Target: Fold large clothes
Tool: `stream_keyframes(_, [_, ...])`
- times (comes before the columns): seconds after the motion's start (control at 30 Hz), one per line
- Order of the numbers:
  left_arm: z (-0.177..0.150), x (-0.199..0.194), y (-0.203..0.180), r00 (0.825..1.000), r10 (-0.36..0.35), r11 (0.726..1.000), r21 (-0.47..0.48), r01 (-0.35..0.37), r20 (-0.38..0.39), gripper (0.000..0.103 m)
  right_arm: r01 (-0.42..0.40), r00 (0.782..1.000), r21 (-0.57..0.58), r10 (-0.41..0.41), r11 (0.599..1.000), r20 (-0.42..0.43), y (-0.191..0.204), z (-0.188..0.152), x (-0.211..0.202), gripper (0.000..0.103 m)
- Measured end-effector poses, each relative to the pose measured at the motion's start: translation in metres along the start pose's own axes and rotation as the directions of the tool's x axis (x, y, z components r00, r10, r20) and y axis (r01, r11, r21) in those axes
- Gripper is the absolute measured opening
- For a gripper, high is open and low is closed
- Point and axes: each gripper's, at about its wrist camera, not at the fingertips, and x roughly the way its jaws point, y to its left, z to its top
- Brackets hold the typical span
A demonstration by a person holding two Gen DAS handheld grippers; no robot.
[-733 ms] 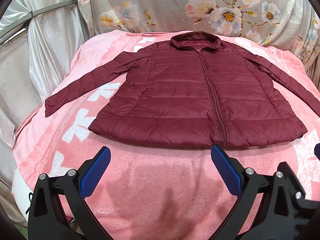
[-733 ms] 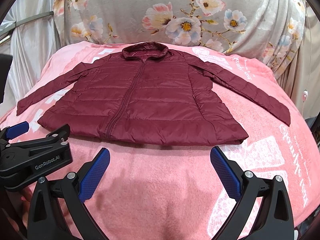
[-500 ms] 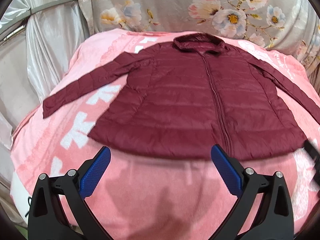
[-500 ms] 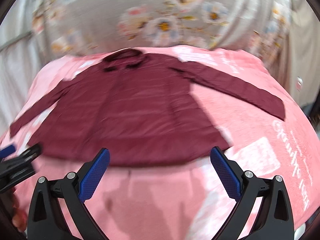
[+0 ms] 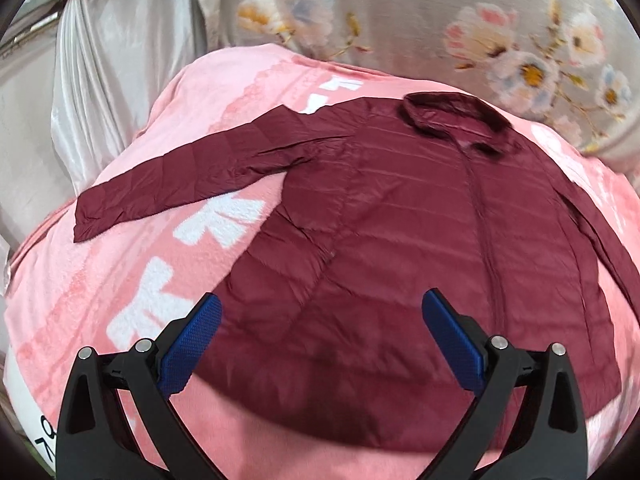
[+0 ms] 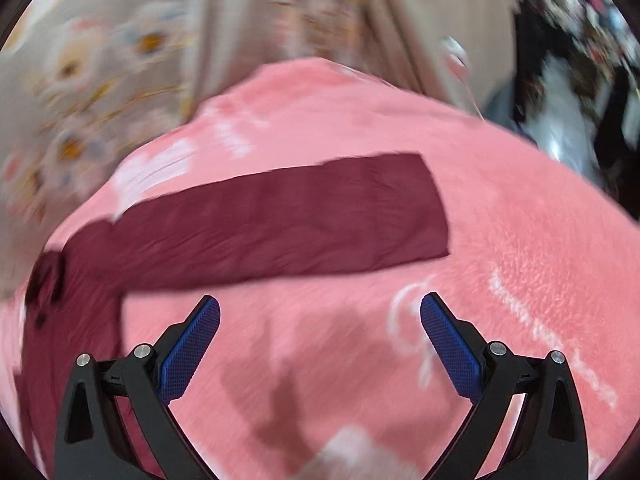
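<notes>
Maroon jacket [image 5: 420, 248] flat on pink blanket [image 5: 132, 264], sleeves spread. Left gripper [image 5: 322, 320] wide open, empty, above near hem. Right gripper [image 6: 320, 320] wide open, empty, near right sleeve [image 6: 280, 224].

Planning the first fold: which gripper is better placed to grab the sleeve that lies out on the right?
Right, probably. The right gripper is open just short of that sleeve; the left gripper hangs over the jacket body.
</notes>
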Motion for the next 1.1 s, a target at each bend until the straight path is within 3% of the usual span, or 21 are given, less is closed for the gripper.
stream_keyframes(0.17, [0.02,0.029,0.015,0.998,0.05,0.998,-0.028,-0.051,-0.035,0.098,0.027,0.999,0.188,-0.02,0.982,-0.04,-0.041,0.02,0.049,0.097])
stream_keyframes(0.3, [0.029,0.049,0.025,0.996,0.063,0.996,-0.056,-0.067,-0.059,0.098,0.043,0.999,0.289,-0.041,0.957,-0.015,-0.057,0.025,0.065,0.083])
stream_keyframes(0.37, [0.033,0.058,0.03,0.996,0.053,0.996,-0.067,-0.057,-0.068,0.098,0.065,0.997,0.28,-0.071,0.958,0.012,-0.056,0.033,0.07,0.056])
stream_keyframes(0.4, [0.035,0.06,0.031,0.997,0.046,0.996,-0.068,-0.051,-0.068,0.098,0.068,0.997,0.272,-0.072,0.96,0.006,-0.054,0.037,0.075,0.029])
stream_keyframes(0.43, [0.037,0.064,0.034,0.997,0.038,0.997,-0.069,-0.043,-0.07,0.098,0.062,0.998,0.28,-0.063,0.958,-0.003,-0.052,0.043,0.08,0.012])
stream_keyframes(0.5, [0.042,0.069,0.037,0.997,0.04,0.996,-0.074,-0.045,-0.07,0.098,0.006,1.0,0.311,-0.013,0.95,0.02,-0.045,0.055,0.082,0.01])
stream_keyframes(0.53, [0.044,0.071,0.037,0.997,0.042,0.996,-0.075,-0.048,-0.069,0.098,-0.038,0.997,0.293,0.017,0.955,0.071,-0.029,0.066,0.073,0.009])
stream_keyframes(0.6, [0.048,0.074,0.037,0.997,0.048,0.995,-0.079,-0.053,-0.064,0.098,-0.09,0.987,0.201,0.06,0.976,0.149,0.006,0.079,0.05,0.008])
stream_keyframes(0.7, [0.057,0.077,0.037,0.997,0.053,0.994,-0.091,-0.058,-0.052,0.098,-0.225,0.946,-0.019,0.223,0.974,0.234,0.094,0.095,0.008,0.008])
stream_keyframes(0.8, [0.067,0.08,0.037,0.998,0.048,0.993,-0.108,-0.052,-0.043,0.098,-0.353,0.886,-0.27,0.413,0.896,0.212,0.196,0.082,-0.031,0.008])
stream_keyframes(0.83, [0.069,0.081,0.037,0.998,0.046,0.993,-0.111,-0.05,-0.04,0.098,-0.404,0.856,-0.371,0.488,0.836,0.169,0.238,0.064,-0.044,0.008])
stream_keyframes(0.87, [0.072,0.081,0.037,0.998,0.045,0.992,-0.115,-0.048,-0.035,0.098,-0.428,0.842,-0.418,0.522,0.802,0.139,0.259,0.051,-0.051,0.008])
stream_keyframes(0.9, [0.074,0.08,0.037,0.999,0.043,0.992,-0.117,-0.047,-0.031,0.098,-0.469,0.817,-0.488,0.572,0.736,0.078,0.293,0.029,-0.058,0.008])
stream_keyframes(1.03, [0.081,0.08,0.037,0.999,0.043,0.992,-0.118,-0.044,-0.017,0.098,-0.599,0.74,-0.593,0.654,0.538,-0.154,0.367,-0.059,-0.062,0.008])
stream_keyframes(1.1, [0.084,0.082,0.038,0.999,0.043,0.991,-0.123,-0.044,-0.015,0.098,-0.64,0.717,-0.612,0.648,0.464,-0.258,0.393,-0.1,-0.053,0.008])
